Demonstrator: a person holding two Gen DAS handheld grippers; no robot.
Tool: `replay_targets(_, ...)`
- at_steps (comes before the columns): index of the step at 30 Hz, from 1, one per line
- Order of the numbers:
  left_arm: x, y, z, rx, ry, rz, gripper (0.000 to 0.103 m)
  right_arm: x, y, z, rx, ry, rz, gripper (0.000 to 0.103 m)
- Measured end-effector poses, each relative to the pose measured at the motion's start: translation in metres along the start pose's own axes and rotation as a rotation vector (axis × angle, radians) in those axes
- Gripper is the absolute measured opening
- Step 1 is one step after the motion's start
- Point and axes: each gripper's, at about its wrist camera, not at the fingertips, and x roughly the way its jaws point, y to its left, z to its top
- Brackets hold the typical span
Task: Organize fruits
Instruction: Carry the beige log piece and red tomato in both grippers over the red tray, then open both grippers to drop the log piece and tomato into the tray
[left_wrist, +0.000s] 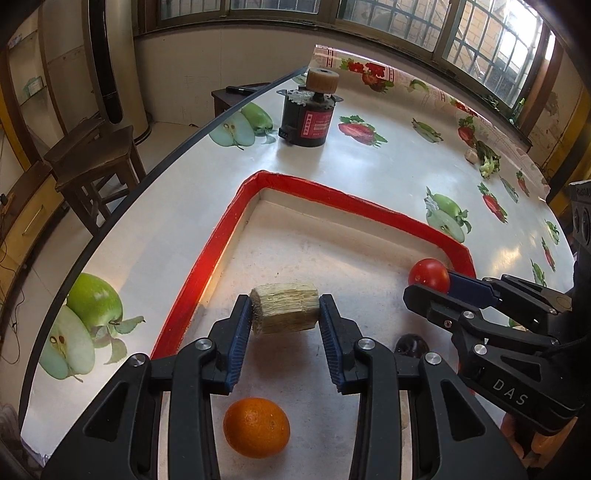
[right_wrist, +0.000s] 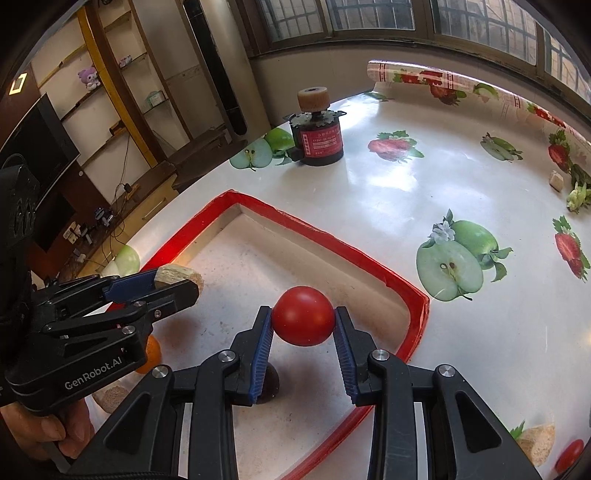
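In the left wrist view, the left gripper (left_wrist: 284, 314) sits in the lower middle of the frame, its blue pads closed against both ends of a fibrous tan chunk (left_wrist: 284, 308), which it holds above the floor of the red-rimmed tray (left_wrist: 332, 195). An orange (left_wrist: 256, 427) lies on the tray floor at the bottom centre, between the gripper's arms. At the right edge, the right gripper (left_wrist: 434, 282) reaches in, pinching a red tomato (left_wrist: 428, 275) near the tray's right corner. A dark motor with a wooden wheel (left_wrist: 308, 110) stands on the fruit-print tablecloth (left_wrist: 388, 162) at upper centre.

In the right wrist view, the right gripper (right_wrist: 303, 319) at lower centre clamps the tomato (right_wrist: 303, 315) between its pads, over the tray (right_wrist: 325, 240). A dark round fruit (right_wrist: 269, 384) lies below it, partly hidden. At the left edge, the left gripper (right_wrist: 177, 282) grips the tan chunk (right_wrist: 177, 275), with the orange (right_wrist: 151, 352) peeking out beneath.
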Motion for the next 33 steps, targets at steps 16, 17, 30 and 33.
replay_targets(16,-0.019,0.011,-0.011,-0.075,-0.027,0.012,0.048,-0.019,0.001,-0.010,-0.009,-0.022,-0.003,0.055)
replay_targets(17,-0.022,0.011,-0.013,-0.077,-0.035,0.016,0.051,-0.024,0.001,-0.011,-0.008,-0.029,-0.003,0.056)
replay_targets(30,-0.052,-0.005,-0.038,-0.079,-0.069,-0.021,0.051,-0.074,-0.001,-0.040,0.033,-0.085,0.000,0.059)
replay_targets(33,-0.061,-0.011,-0.042,-0.068,-0.083,-0.028,0.051,-0.088,-0.004,-0.049,0.045,-0.103,-0.005,0.059)
